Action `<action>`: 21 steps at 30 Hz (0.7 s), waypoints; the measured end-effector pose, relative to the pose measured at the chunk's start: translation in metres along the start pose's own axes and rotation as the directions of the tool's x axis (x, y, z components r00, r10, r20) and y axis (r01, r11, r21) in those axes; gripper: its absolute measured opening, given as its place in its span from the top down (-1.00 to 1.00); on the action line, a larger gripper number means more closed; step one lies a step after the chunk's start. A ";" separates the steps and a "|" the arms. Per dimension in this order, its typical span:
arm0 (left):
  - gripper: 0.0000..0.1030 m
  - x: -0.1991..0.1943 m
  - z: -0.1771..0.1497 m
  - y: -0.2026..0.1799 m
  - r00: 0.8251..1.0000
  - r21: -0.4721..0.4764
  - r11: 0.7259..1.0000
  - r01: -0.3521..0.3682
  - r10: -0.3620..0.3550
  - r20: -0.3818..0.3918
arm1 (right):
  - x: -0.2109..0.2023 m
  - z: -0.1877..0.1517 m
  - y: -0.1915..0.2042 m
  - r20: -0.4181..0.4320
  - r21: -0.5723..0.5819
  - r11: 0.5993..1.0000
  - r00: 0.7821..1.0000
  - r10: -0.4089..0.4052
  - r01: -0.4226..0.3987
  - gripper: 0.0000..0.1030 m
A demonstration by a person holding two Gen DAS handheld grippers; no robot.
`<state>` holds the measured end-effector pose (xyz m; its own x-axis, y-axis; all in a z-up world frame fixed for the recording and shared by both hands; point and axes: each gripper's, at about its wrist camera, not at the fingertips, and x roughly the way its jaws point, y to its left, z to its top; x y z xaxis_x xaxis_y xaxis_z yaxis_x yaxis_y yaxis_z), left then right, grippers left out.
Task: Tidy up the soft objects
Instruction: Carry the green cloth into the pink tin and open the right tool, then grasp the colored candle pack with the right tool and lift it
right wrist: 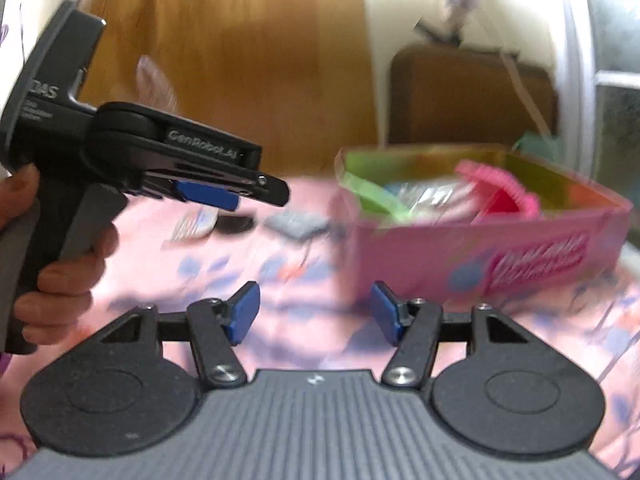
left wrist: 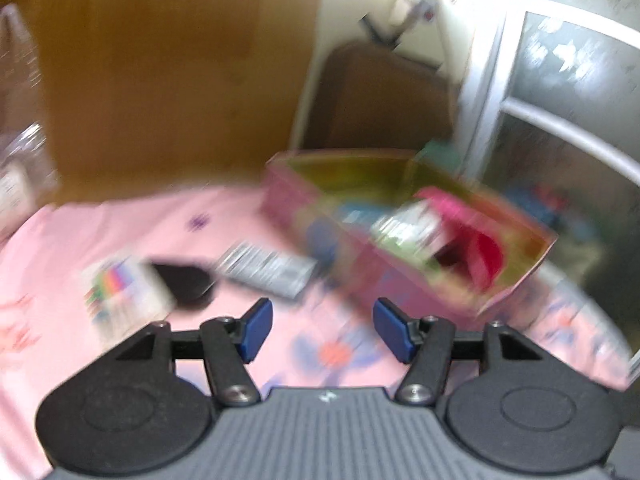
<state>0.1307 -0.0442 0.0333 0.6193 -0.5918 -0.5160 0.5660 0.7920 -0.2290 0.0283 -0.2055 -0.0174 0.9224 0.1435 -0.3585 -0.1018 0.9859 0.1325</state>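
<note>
The open pink cardboard box (right wrist: 480, 248) sits ahead of me on the right, its inside walls yellow-green, and it holds a pink-and-red bristly soft piece (right wrist: 504, 192), a light green strip (right wrist: 372, 196) and something pale and crinkly between them that is too blurred to name. Outside the box, on the pink floral cloth (left wrist: 120, 224) covering the surface, lie a white card with coloured stripes (left wrist: 120, 296), a flat black oval piece (left wrist: 188, 284) just beside it and a grey-and-white striped packet (left wrist: 268, 270) near the box's corner. Behind stand a brown wooden panel (left wrist: 160, 80), a brown chair back (right wrist: 468, 96) and a white-framed window (left wrist: 560, 100). My left gripper (left wrist: 322, 330) hovers empty over the cloth with its blue pads spread wide; my left hand (right wrist: 60, 276) wraps its grey handle. My right gripper (right wrist: 314, 312) is likewise wide and empty, pointing at the box's near side.
</note>
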 end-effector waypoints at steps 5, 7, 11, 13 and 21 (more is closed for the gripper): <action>-0.10 -0.005 -0.036 0.029 0.986 0.010 0.990 -0.140 0.140 -0.093 | 0.013 -0.007 0.019 -0.118 -0.033 0.999 0.993 0.021 -0.025 -0.21; -0.14 -0.005 -0.047 0.045 0.973 0.002 0.981 -0.191 0.190 -0.132 | 0.016 -0.008 0.022 -0.139 -0.043 0.999 0.990 0.020 -0.026 -0.23; -0.14 -0.015 -0.055 0.067 0.951 0.029 0.959 -0.282 0.284 -0.124 | 0.022 -0.004 0.030 -0.160 -0.059 0.998 0.987 0.027 -0.037 -0.25; -0.15 -0.017 -0.053 0.079 0.939 0.044 0.948 -0.316 0.319 -0.130 | 0.029 -0.001 0.038 -0.170 -0.076 0.995 0.984 0.046 -0.060 -0.25; -0.15 -0.033 -0.048 0.156 0.872 -0.134 0.862 -0.489 0.479 -0.099 | 0.088 0.032 0.082 -0.232 -0.063 0.980 0.958 0.171 -0.190 -0.24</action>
<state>0.1726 0.1059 -0.0248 0.7573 -0.1220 -0.6415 0.1124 0.9921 -0.0559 0.1129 -0.1144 -0.0086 0.7796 0.3261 -0.5347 -0.2987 0.9440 0.1403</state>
